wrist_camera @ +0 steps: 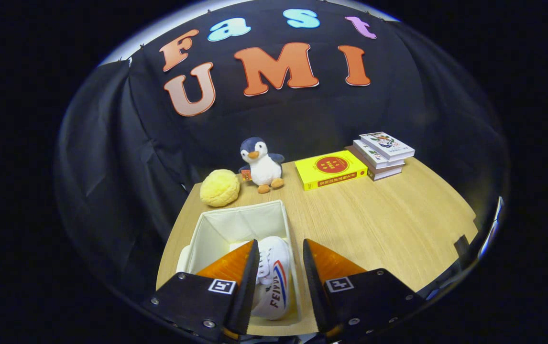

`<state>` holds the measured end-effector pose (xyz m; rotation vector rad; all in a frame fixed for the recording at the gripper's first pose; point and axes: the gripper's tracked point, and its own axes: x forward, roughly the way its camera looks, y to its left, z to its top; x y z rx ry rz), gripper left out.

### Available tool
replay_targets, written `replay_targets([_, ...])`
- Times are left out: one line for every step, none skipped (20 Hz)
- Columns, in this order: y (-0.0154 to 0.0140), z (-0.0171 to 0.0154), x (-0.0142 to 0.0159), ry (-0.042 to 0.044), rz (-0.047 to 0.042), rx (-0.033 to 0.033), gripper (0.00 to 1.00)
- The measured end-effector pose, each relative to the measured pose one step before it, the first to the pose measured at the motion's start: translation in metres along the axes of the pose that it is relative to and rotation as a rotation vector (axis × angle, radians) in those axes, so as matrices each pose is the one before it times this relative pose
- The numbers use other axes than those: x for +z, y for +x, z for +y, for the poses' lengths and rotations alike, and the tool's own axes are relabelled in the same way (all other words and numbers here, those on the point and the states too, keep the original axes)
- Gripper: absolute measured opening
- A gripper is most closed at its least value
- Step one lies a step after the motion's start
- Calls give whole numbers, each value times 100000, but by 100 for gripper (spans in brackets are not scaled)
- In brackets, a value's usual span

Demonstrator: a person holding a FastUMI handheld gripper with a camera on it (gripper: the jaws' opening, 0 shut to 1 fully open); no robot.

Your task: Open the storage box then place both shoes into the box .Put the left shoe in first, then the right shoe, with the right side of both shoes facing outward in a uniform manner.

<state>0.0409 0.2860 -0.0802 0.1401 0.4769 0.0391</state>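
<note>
Orange wedge fingers (281, 267) straddle white canvas shoe (274, 279) in fabric box (216, 229).

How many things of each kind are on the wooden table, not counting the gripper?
Books: 4, one yellow book and a stack of three
Soft toys: 2, penguin plush, yellow round plush
White fabric storage box: 1
White canvas shoe: 1
Total: 8

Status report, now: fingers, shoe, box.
Gripper fingers open, straddling white shoe. Shoe inside open storage box, along its right wall. Nothing in the way.
</note>
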Motion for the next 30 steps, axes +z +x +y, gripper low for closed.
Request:
replay_targets([-487, -920, 738, 352, -1429, -439, 60])
replay_targets([-546, -1077, 784, 193, -1411, -201, 64])
replay_targets([-383, -999, 810, -50, -1416, -199, 74])
replay_targets([-528, -1184, 762, -209, -1545, -586, 79])
replay_targets([-407, -1230, 814, -318, -1326, -373, 89])
replay_targets([-479, -1191, 742, -336, -1161, 165, 93])
replay_targets([-416, -1235, 766, -518, -1158, 530, 97])
replay_targets([-476, -1396, 859, -615, -1264, 100, 98])
replay_targets([-476, -1553, 875, -703, -1414, -83, 98])
replay_targets([-340, -1540, 919, -384, -1826, -112, 98])
replay_targets([-490, -1427, 1073, 6, -2198, 51, 98])
replay_targets([-532, -1224, 941, -23, -2077, 178, 98])
replay_targets([-440, -1234, 815, -46, -2092, 110, 98])
replay_targets([-504, -1431, 840, -310, -2168, 28, 98])
replay_targets([-426, -1293, 825, -468, -1878, -67, 98])
replay_targets([-348, -1199, 629, -496, -1828, -156, 99])
replay_targets([-296, -1170, 563, -510, -1267, -251, 99])
replay_targets([-358, -994, 328, -225, -1216, 149, 98])
replay_targets([-420, -855, 400, -174, -1018, 664, 99])
replay_targets([-414, -747, 299, -201, -1041, 748, 98])
replay_targets([-277, -667, 249, -509, -976, 609, 98])
replay_targets([-289, -595, 316, -814, -1280, 294, 98])
replay_targets([-134, -560, 70, -626, -933, -226, 99])
replay_targets([-98, -367, -8, -462, -470, 108, 98])
replay_targets([-105, -12, 115, -153, -590, 687, 98])
replay_targets([-129, 40, -47, -296, -277, 765, 98])
replay_targets([-126, -139, 151, 21, -778, -82, 98])
replay_targets([38, -238, 52, 426, -858, -394, 99])
replay_targets([-81, 80, 36, 756, -50, 406, 99])
replay_targets([-143, 249, -218, 192, 286, 1274, 98])
